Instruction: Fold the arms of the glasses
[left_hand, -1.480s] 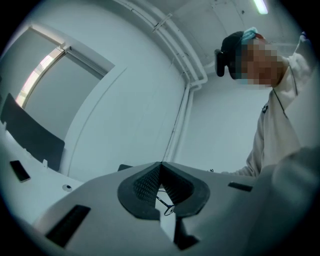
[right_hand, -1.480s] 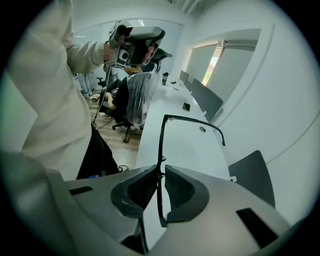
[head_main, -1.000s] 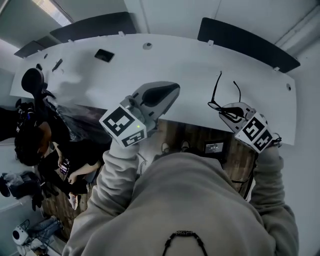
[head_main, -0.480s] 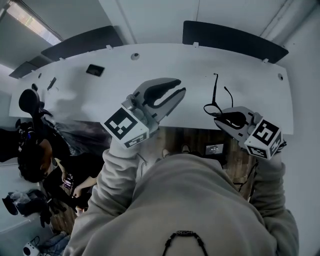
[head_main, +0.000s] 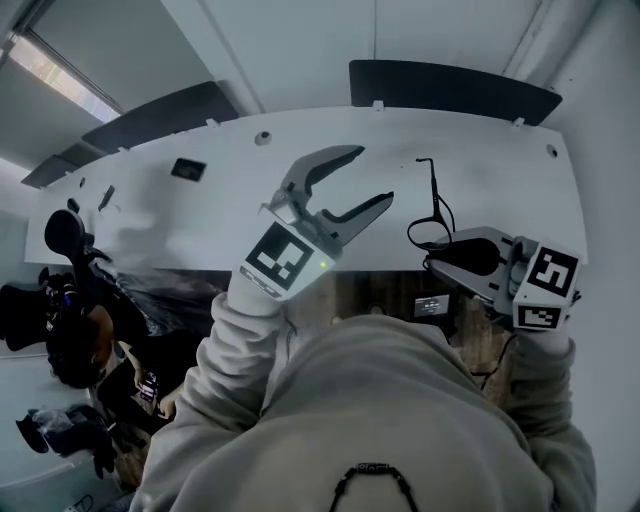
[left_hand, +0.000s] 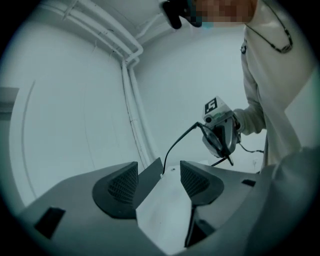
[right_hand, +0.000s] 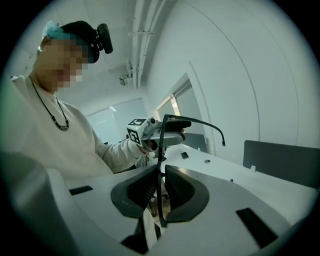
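The black glasses (head_main: 432, 205) hang in the air over the white table (head_main: 200, 215), with my right gripper (head_main: 436, 256) shut on their front frame. In the right gripper view the thin frame (right_hand: 159, 186) is pinched between the ribbed pads, and one arm (right_hand: 200, 122) sticks out, unfolded. My left gripper (head_main: 374, 175) is to the left of the glasses, apart from them. Its jaws have just been opening and now stand wide with nothing between them. In the left gripper view the glasses' arm (left_hand: 176, 144) reaches toward the open left gripper (left_hand: 159, 176), with the right gripper (left_hand: 220, 134) behind it.
Dark panels (head_main: 450, 90) stand along the table's far edge. A small dark rectangle (head_main: 188, 168) lies at the table's back left. A seated person (head_main: 75, 345) is at the lower left, below the table's near edge.
The left gripper's jaws went from shut to wide open as it moved right toward the glasses and rolled. The right gripper rose and turned with the glasses in it.
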